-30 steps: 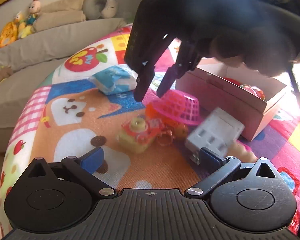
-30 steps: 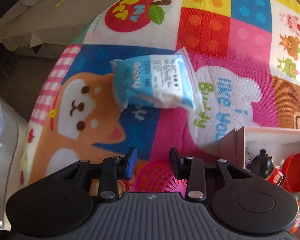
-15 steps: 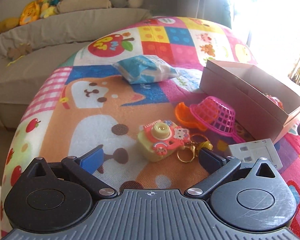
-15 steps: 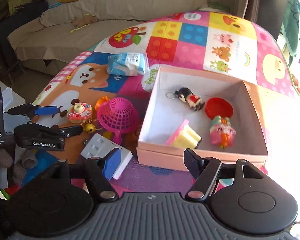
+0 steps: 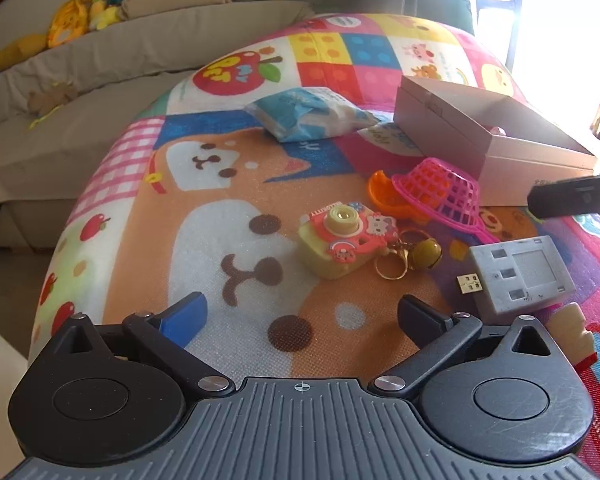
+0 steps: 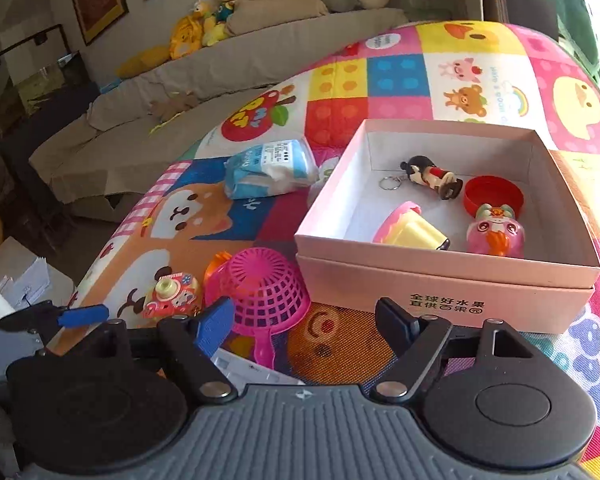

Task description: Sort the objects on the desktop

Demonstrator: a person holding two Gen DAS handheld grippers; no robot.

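My left gripper [image 5: 300, 312] is open and empty, low over the colourful play mat [image 5: 220, 208]. Just ahead of it lie a yellow-pink toy camera keychain [image 5: 340, 240], a grey USB hub [image 5: 520, 276], an overturned pink basket [image 5: 440, 192] and an orange piece [image 5: 380, 192]. My right gripper [image 6: 304, 316] is open and empty, near the pink basket [image 6: 256, 284] and in front of the open pink box [image 6: 440, 284]. The box holds a doll keychain [image 6: 432, 176], a red lid [image 6: 494, 196], a pink-yellow toy [image 6: 410, 232] and a pink figure [image 6: 496, 232].
A blue-white tissue pack [image 5: 304, 116] lies at the back of the mat, left of the box [image 5: 480, 136]. A small figure [image 5: 572, 332] lies at my left gripper's right. A sofa with plush toys [image 6: 204, 28] stands behind. The mat's left edge drops off.
My right gripper has pulled back from above the basket and opened wide; it now sits low in front of the box. My left gripper has shifted a little; the objects look nearer.
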